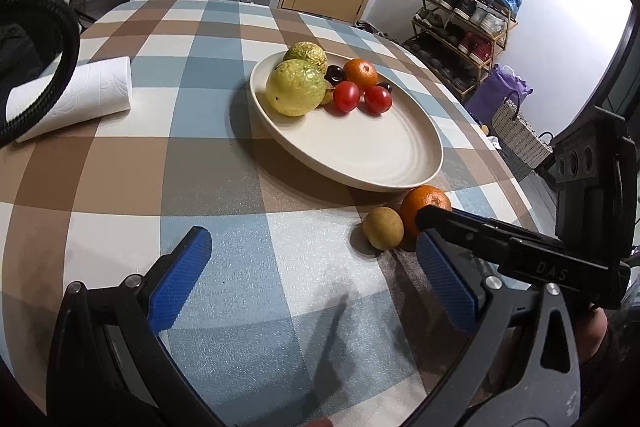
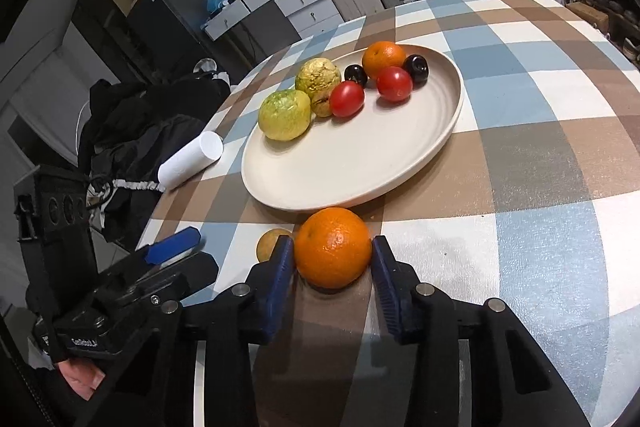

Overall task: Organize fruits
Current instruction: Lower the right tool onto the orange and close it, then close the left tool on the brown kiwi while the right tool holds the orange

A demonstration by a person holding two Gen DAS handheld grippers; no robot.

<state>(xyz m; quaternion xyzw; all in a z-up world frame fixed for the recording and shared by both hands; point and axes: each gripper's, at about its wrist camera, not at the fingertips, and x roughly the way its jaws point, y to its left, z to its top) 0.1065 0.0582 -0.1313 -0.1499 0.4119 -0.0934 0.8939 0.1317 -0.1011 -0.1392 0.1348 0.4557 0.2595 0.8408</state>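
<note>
1. The right gripper (image 2: 333, 259), at the lower centre of the right wrist view, has its blue pads on either side of the loose orange (image 2: 334, 247). The pads look to be touching the peel or just off it; I cannot tell whether it is squeezing yet.
2. That orange sits on the checked tablecloth (image 2: 540, 155) just below the near rim of the cream plate (image 2: 352, 163), with a small tan fruit (image 2: 269, 242) just to its left, half hidden behind the left pad.
3. The left gripper (image 1: 312, 275), in the lower part of the left wrist view, is spread wide and has hold of nothing; it hangs over bare cloth.
4. Handling, as I judge it: the orange is firm, round and moderately heavy, with a dimpled peel that grips well. It will roll if nudged, so pinch across its widest middle with modest force.
5. On the plate lie two green-yellow fruits (image 2: 285, 115), two red tomatoes (image 2: 347, 99), dark cherries (image 2: 416, 67) and another orange (image 2: 383, 59).
6. The left wrist view shows the tan fruit (image 1: 383, 228) whole and standing just beside the orange (image 1: 424, 207), plus a paper towel roll (image 1: 76, 97) at left. Only the right wrist view shows the pads flanking the orange.
</note>
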